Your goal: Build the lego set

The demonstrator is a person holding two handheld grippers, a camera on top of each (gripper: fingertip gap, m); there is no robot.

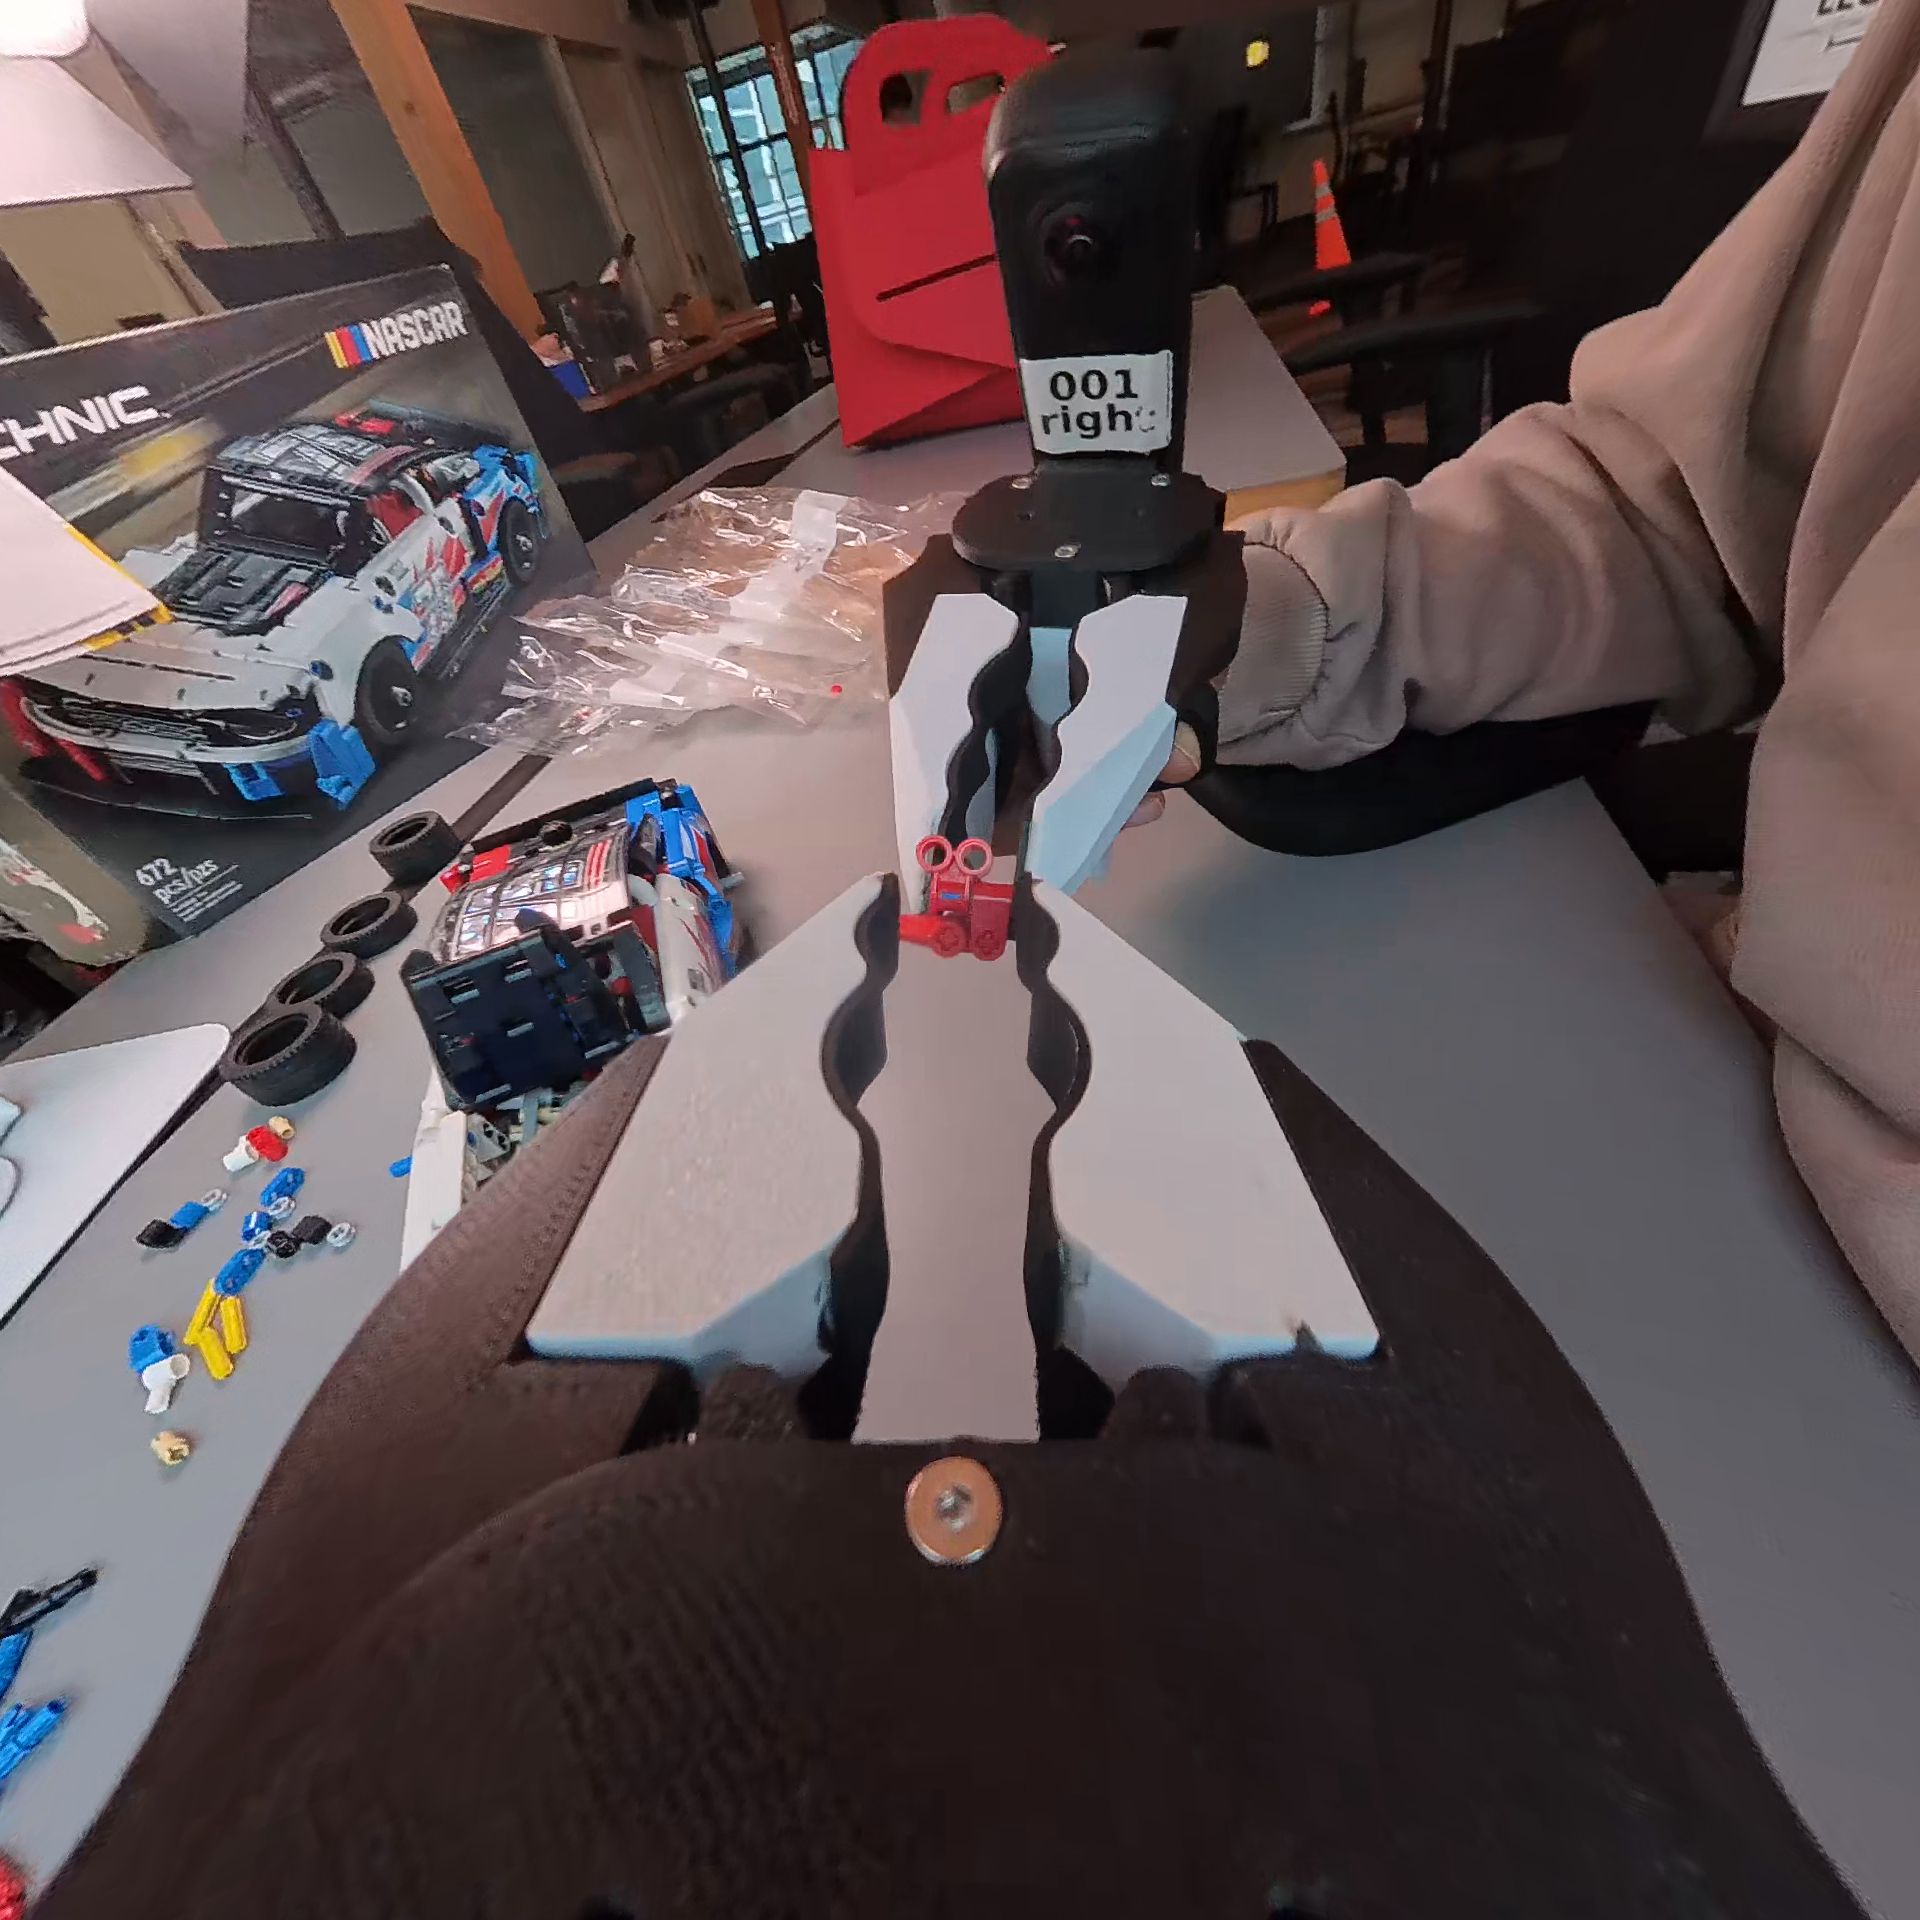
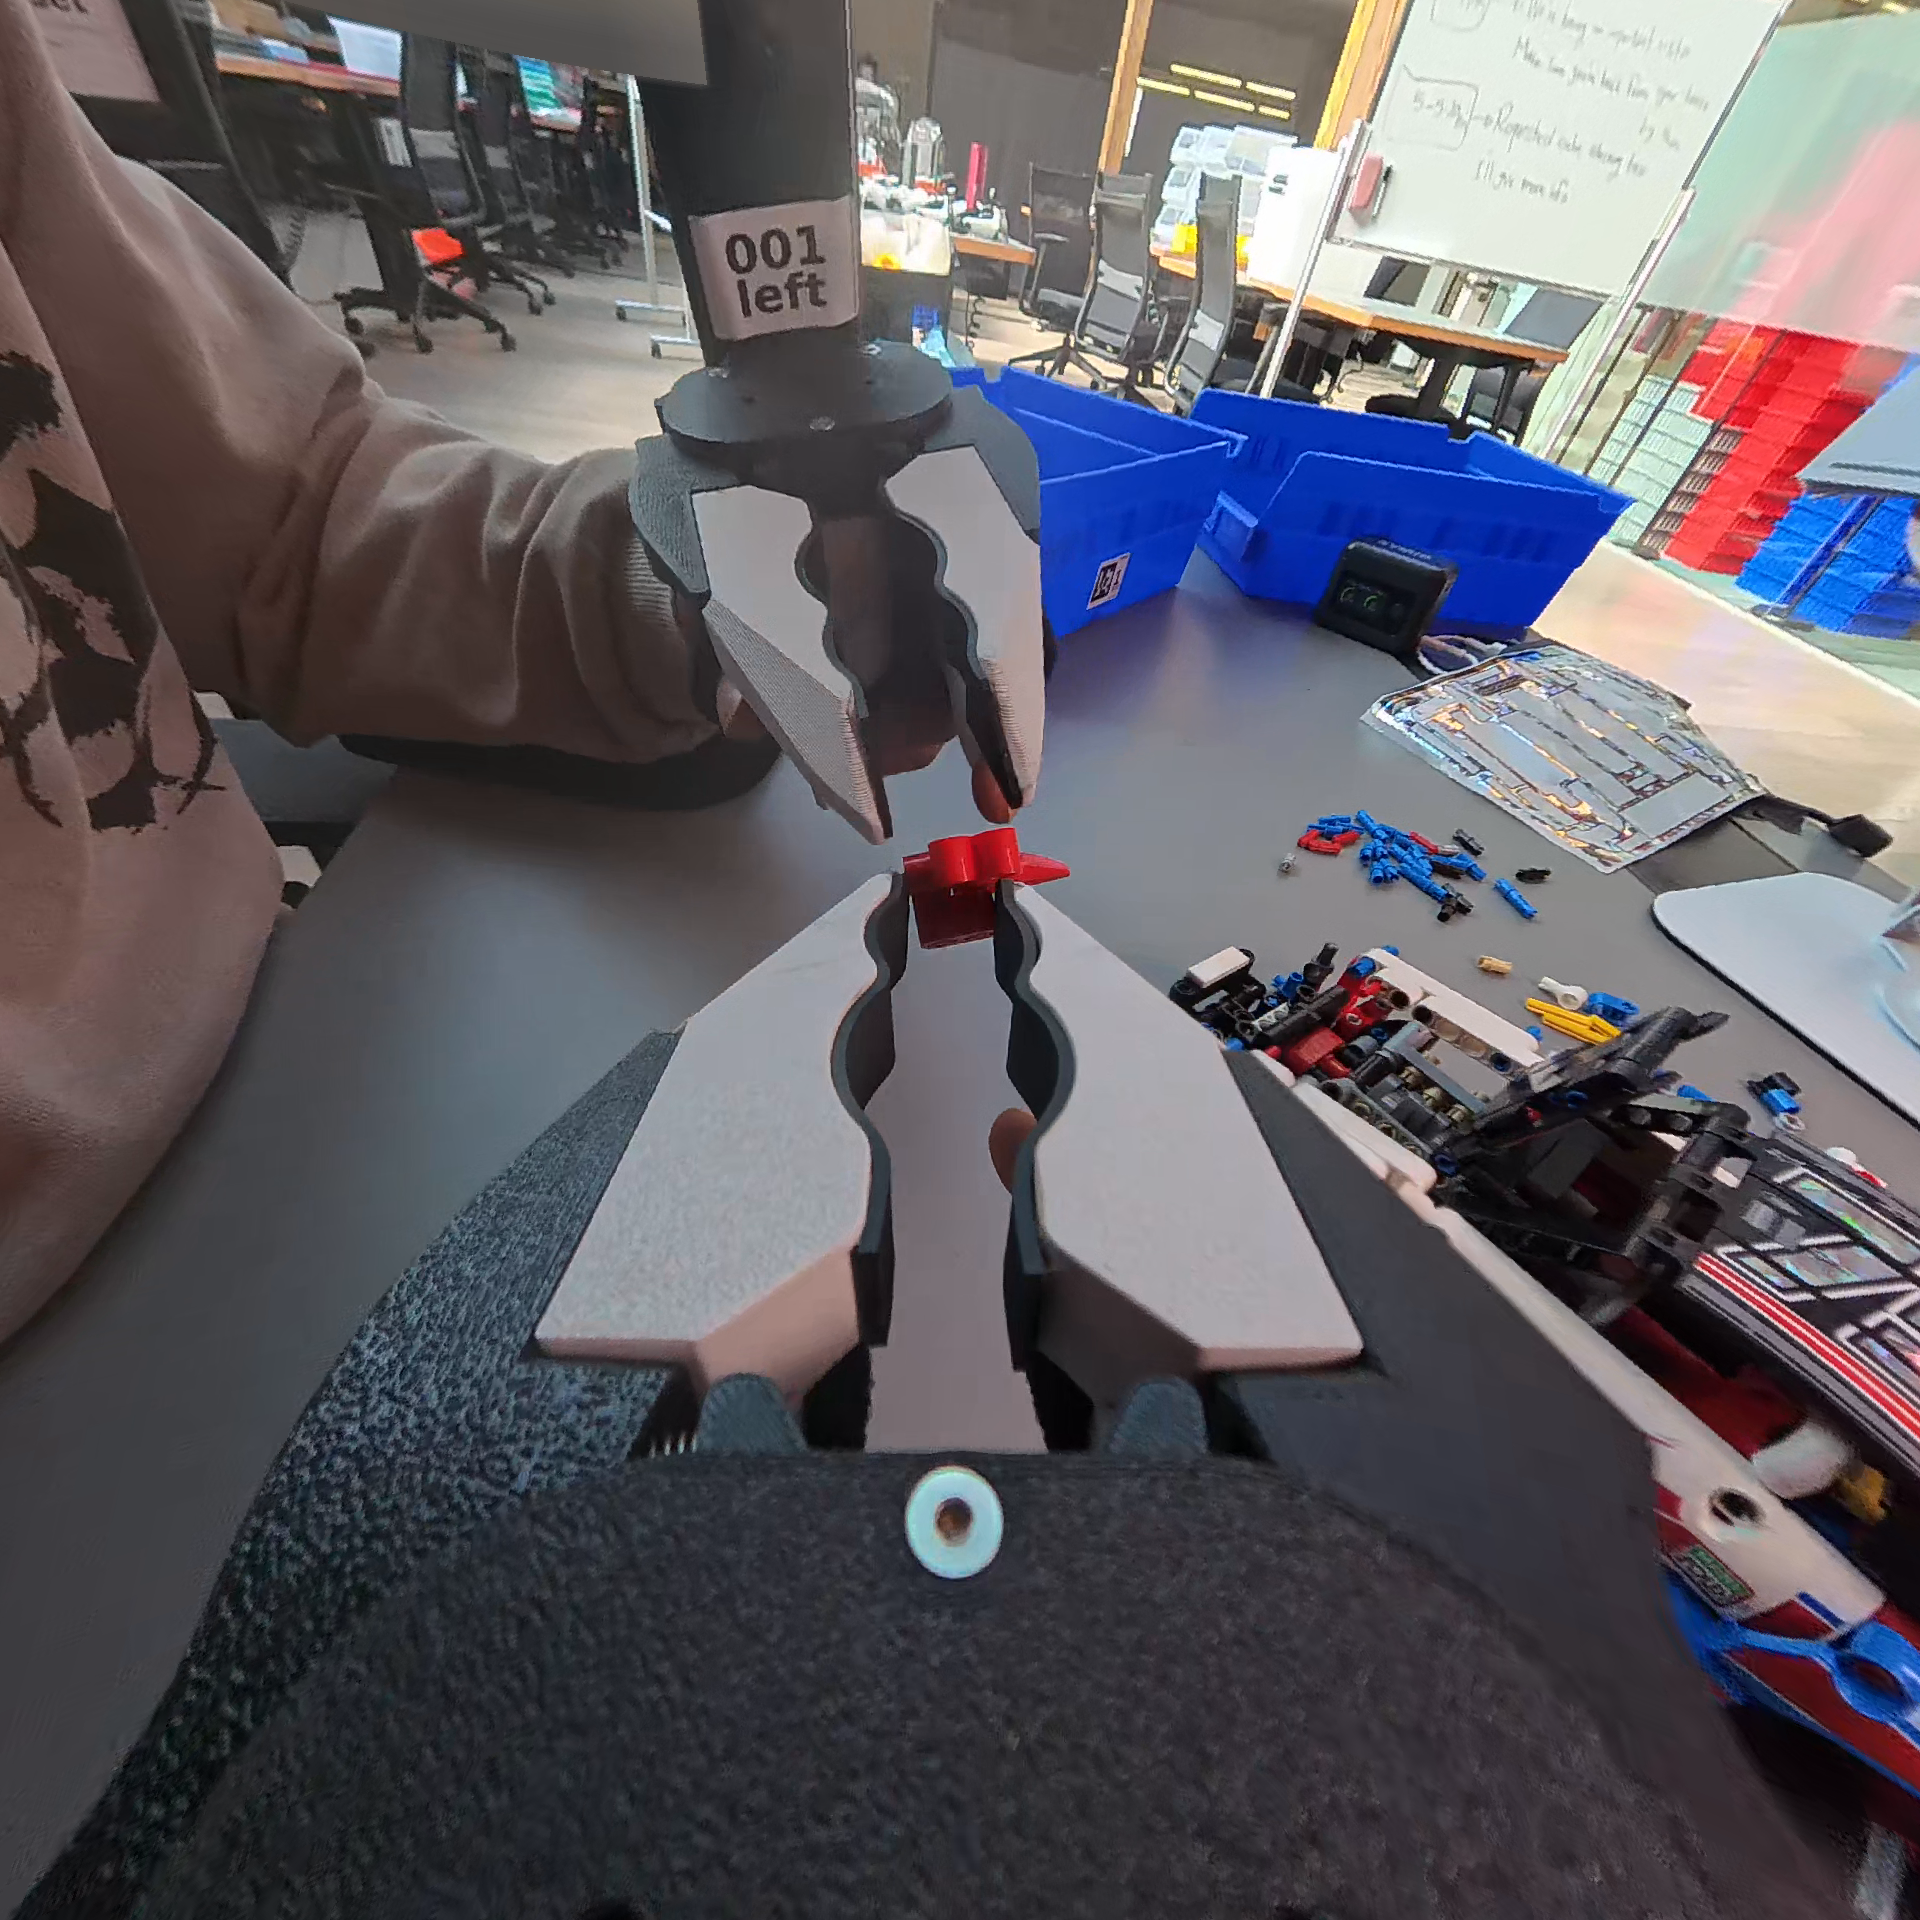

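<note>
Bins [image 2: 1122, 499] blue, contents hidden | right gripper [image 2: 948, 891] clamps red piece [image 2: 956, 883]

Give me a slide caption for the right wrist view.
Right gripper pinches a red piece above the table, facing the open left gripper; the car sits alongside.

You get even, fairly bright indoor light in both views, with daylight coming through the far windows [image 1: 769, 156] in the left wrist view. Shadows on the grey table [image 1: 1403, 1039] stay soft and faint. The foil sheet [image 2: 1558, 748] throws sharp glare, and the car's roof panel [image 1: 561, 904] glints too. Both wide-angle lenses bend straight lines hard toward the edges. The centre is crisp, but your near gripper body smears at the bottom, and the right edge of the right wrist view dissolves into a red and blue blur.
</note>
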